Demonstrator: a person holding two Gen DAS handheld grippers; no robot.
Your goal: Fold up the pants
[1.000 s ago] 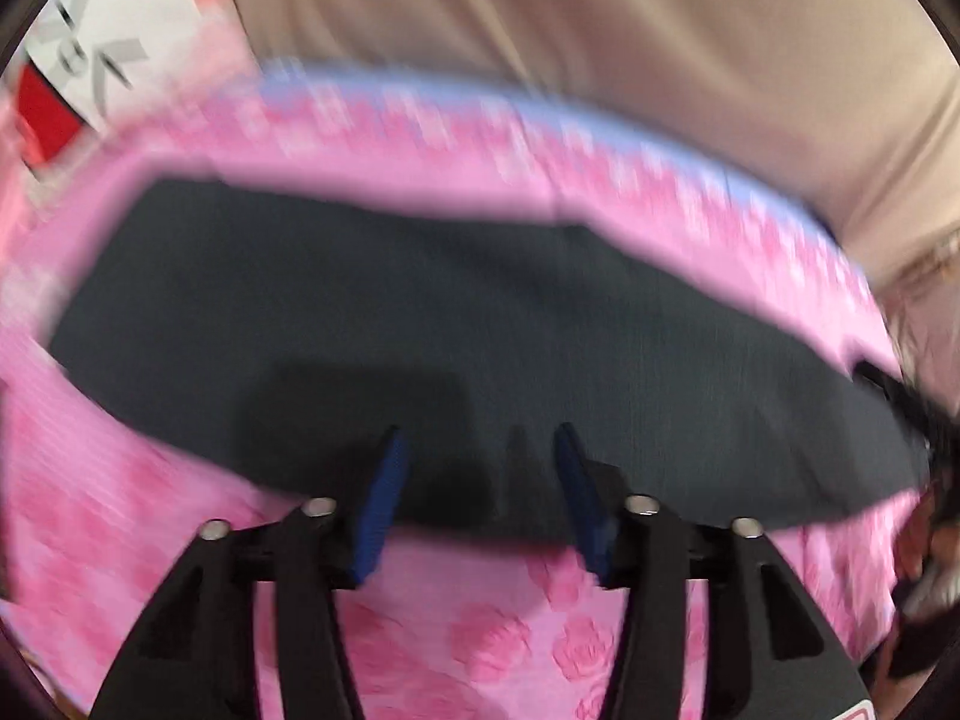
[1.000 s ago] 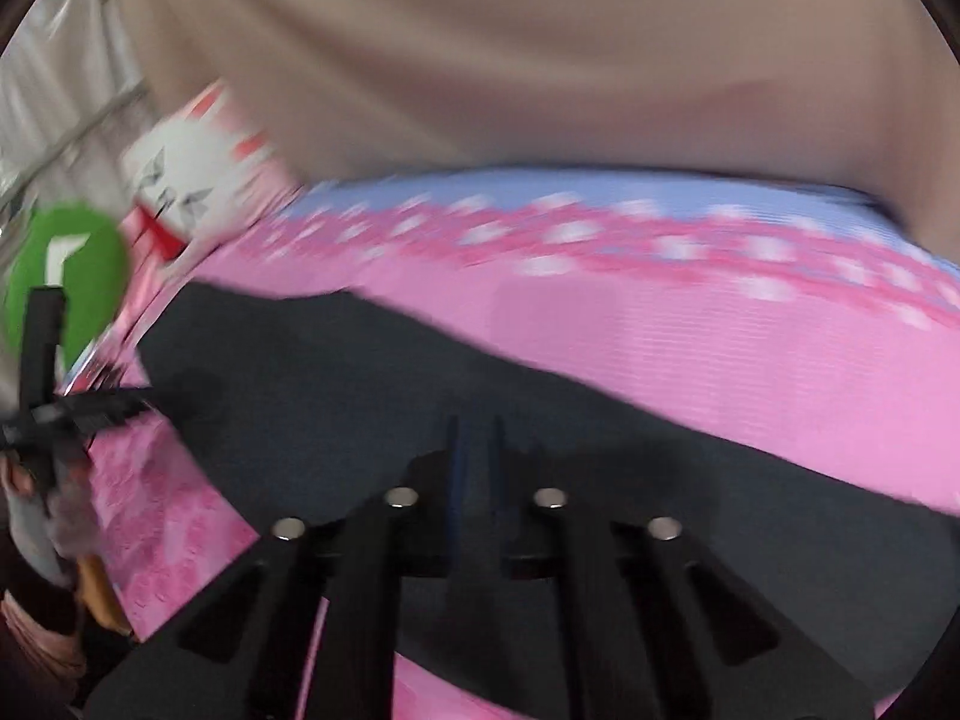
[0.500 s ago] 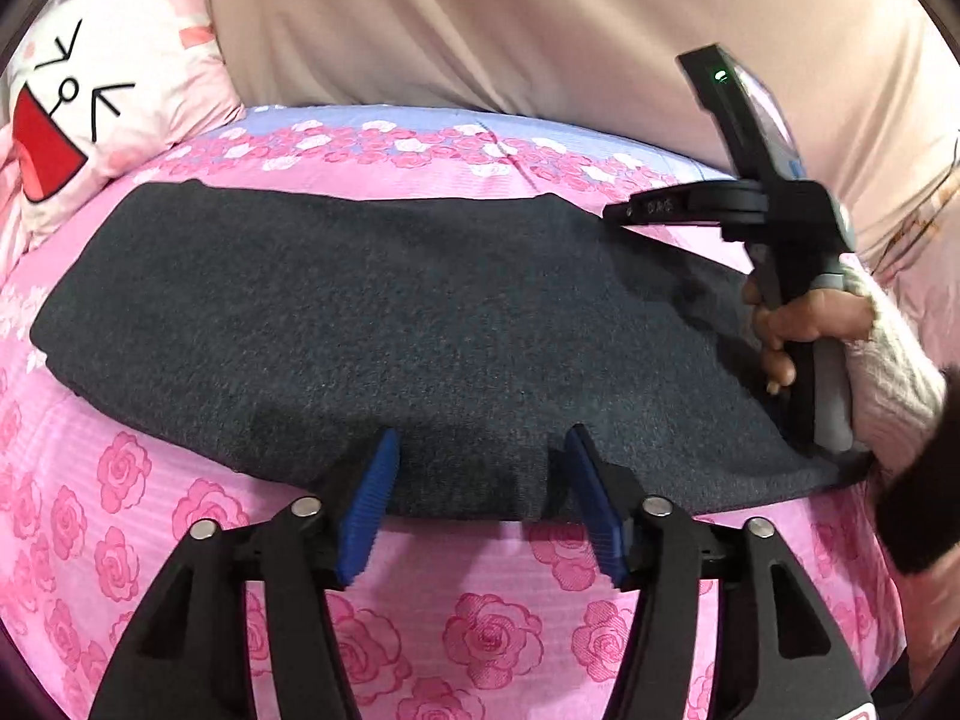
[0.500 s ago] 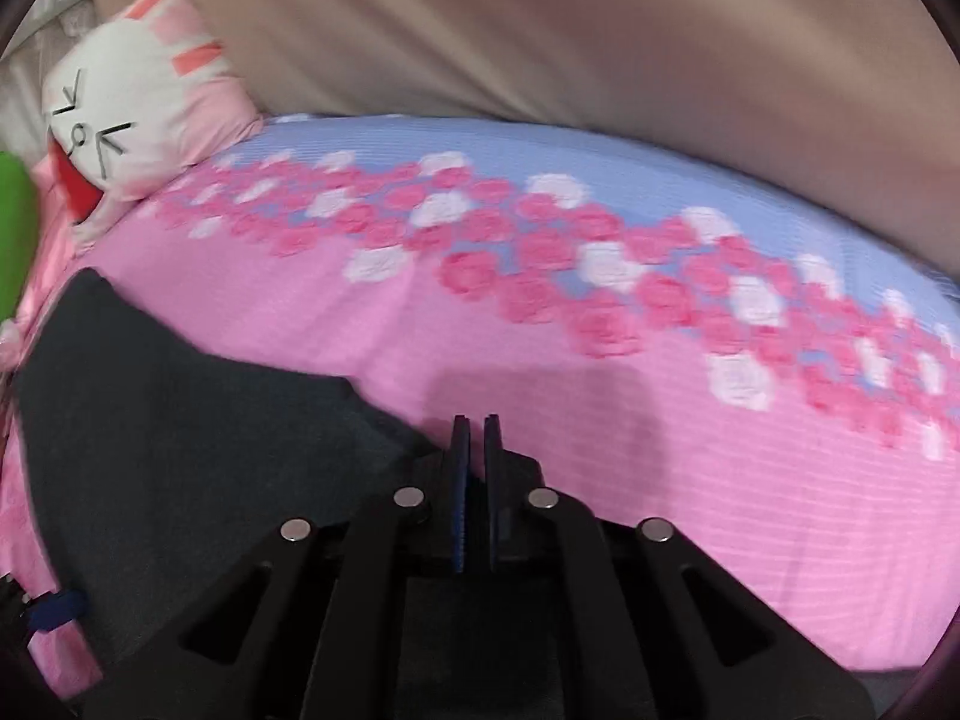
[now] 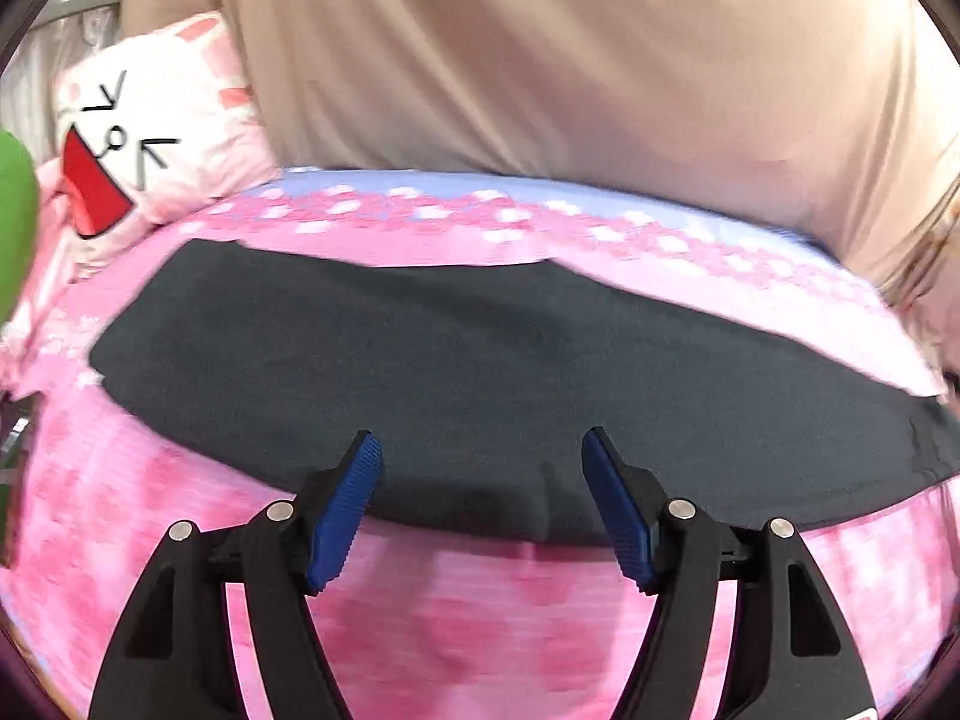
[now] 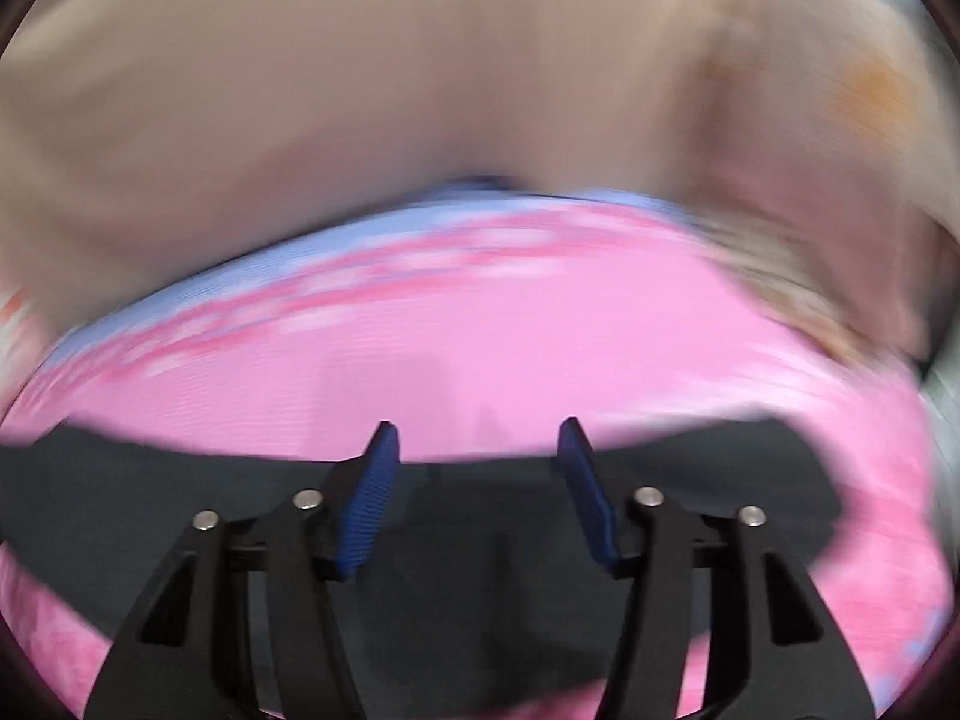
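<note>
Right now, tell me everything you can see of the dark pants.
The pants are dark charcoal, of a soft, slightly fuzzy-looking cloth, folded into one long flat band. They lie spread across the pink rose-print bedsheet, with a small pucker at the near edge. Neither gripper grips them: the left gripper and the right gripper are both opening above the cloth.

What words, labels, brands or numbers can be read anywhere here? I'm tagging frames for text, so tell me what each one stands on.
None: no readable word, number or brand shows in either view.
The pillow bears only a drawn cartoon face, line marks and a red mouth, not lettering.
The green object at the left edge shows no print.
The dark pants and pink floral bedsheet carry no visible label.
</note>
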